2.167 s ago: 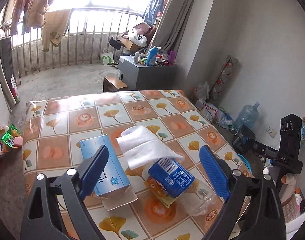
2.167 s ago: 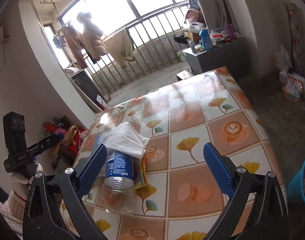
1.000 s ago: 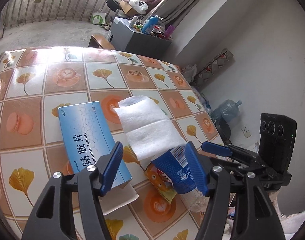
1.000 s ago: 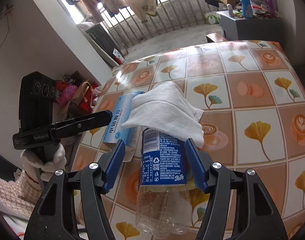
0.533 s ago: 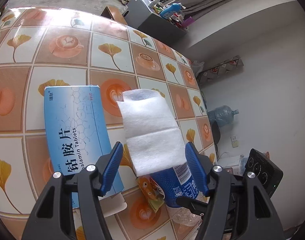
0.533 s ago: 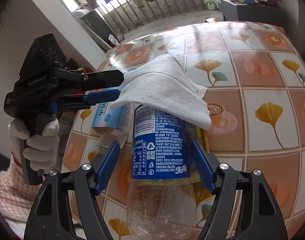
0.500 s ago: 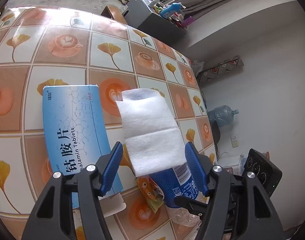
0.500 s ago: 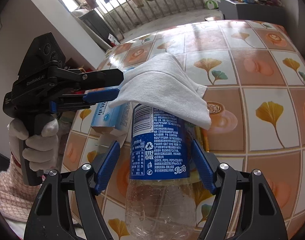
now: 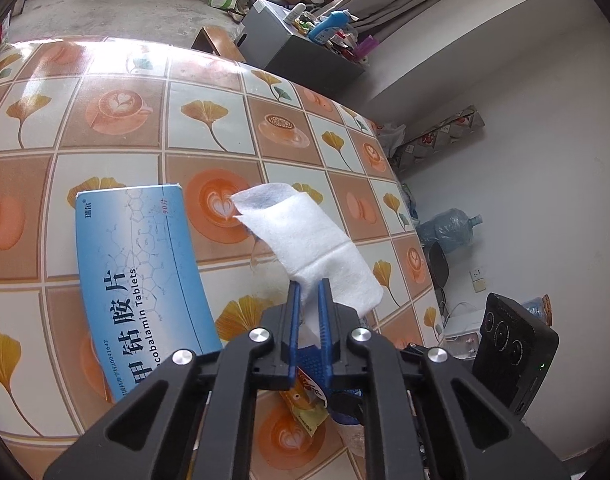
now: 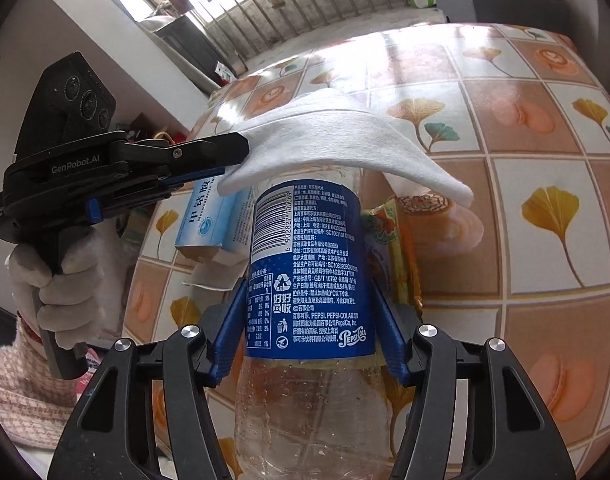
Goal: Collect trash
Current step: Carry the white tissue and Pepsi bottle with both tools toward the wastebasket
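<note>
My left gripper (image 9: 308, 292) is shut on the near edge of a white tissue (image 9: 301, 228), which drapes over the neck end of a clear plastic bottle with a blue Pepsi label (image 10: 307, 272). The bottle lies on the tiled tablecloth (image 9: 117, 148). My right gripper (image 10: 309, 308) straddles the label and its jaws are closing, with both blue pads touching the bottle's sides. The right wrist view shows the left gripper (image 10: 241, 148) pinching the tissue (image 10: 345, 144), held by a gloved hand (image 10: 65, 280). Beside the bottle lie a blue medicine box (image 9: 133, 272) and a yellow snack wrapper (image 9: 305, 404).
Beyond the table's far edge a grey cabinet (image 9: 297, 48) carries bottles and clutter. A large water jug (image 9: 449, 228) and bags sit on the floor by the wall at the right. A railing (image 10: 305, 4) with hanging clothes runs behind the table.
My left gripper's jaws have shut on the tissue and raised its near edge. My right gripper has come lower over the bottle and its jaws have narrowed onto the label.
</note>
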